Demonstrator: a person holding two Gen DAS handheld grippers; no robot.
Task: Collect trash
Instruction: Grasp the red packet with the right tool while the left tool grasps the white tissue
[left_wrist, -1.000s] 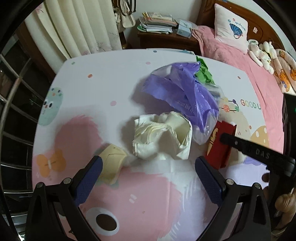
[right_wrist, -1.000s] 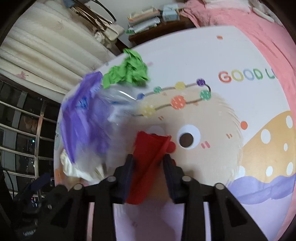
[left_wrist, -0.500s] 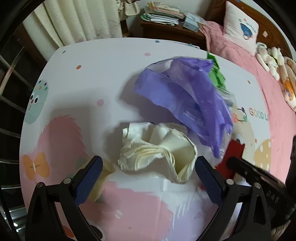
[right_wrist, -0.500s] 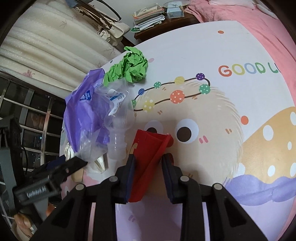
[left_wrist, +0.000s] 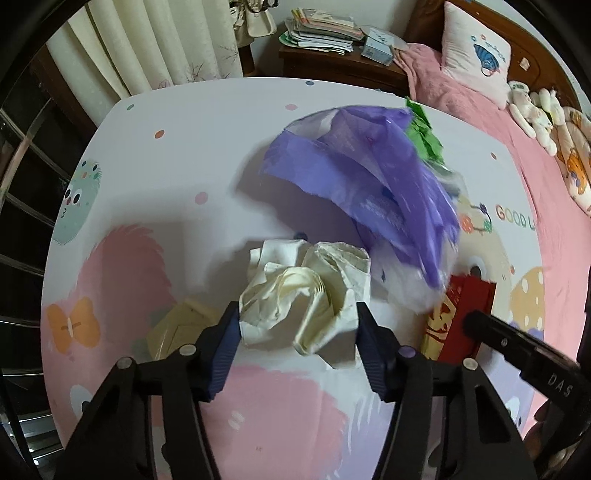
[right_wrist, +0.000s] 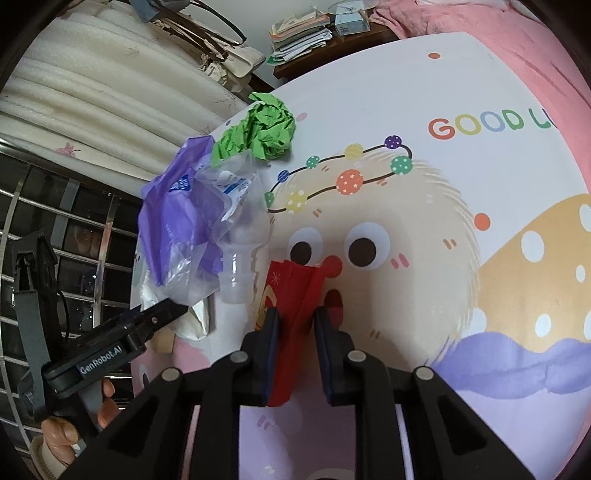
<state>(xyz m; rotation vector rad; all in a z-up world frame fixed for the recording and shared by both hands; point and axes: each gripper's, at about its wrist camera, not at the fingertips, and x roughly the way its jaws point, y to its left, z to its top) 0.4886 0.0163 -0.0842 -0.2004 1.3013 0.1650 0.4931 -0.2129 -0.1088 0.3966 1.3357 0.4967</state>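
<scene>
Crumpled, cream paper wad (left_wrist: 303, 295) (deeply creased).

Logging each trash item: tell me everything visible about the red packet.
The red packet is a flat, folded red paper or card piece with gold print, creased lengthwise. It stands tilted on edge on the cartoon tablecloth, beside the clear bottle. The right gripper straddles its lower part, jaws closing, both pads apparently against it.

Soft, even indoor light, faint shadows beneath the litter, strong fisheye bending with dark corners, slight motion blur.
</scene>
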